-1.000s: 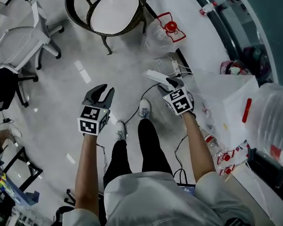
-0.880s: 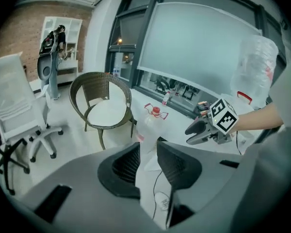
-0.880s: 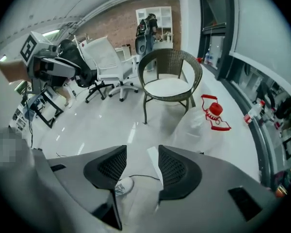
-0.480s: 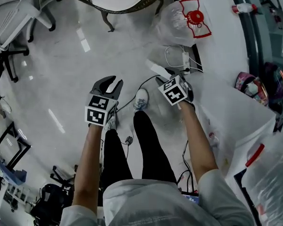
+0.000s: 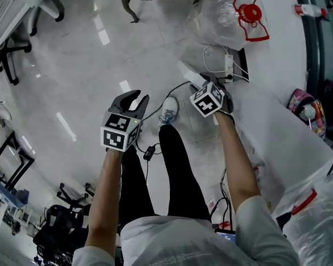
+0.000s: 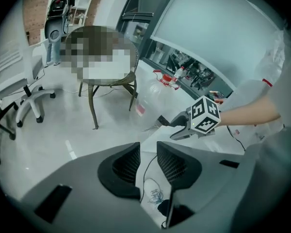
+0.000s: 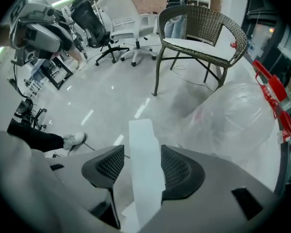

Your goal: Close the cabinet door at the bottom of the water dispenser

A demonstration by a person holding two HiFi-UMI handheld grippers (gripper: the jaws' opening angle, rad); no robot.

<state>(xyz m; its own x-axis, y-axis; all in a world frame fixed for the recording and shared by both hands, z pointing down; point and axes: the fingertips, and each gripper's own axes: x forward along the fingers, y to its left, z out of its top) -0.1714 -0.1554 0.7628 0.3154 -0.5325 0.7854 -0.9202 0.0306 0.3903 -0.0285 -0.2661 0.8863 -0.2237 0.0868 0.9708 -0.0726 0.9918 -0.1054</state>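
Observation:
The water dispenser is the white body at the right of the head view. Its low cabinet door juts out toward the floor as a narrow white panel. My right gripper points steeply down at that panel. In the right gripper view the door's edge stands between the two jaws, which are opening around it; I see no firm press on it. My left gripper hangs open over the floor left of my legs, nothing between its jaws.
A bag of empty water bottles lies beyond the door, with a power strip and cables beside it. A wicker chair and office chairs stand farther off. My shoes and a floor cable are under the grippers.
Both grippers have sunk toward the floor and rolled a little. The right one has come down onto the door's edge and its jaws have spread wider.

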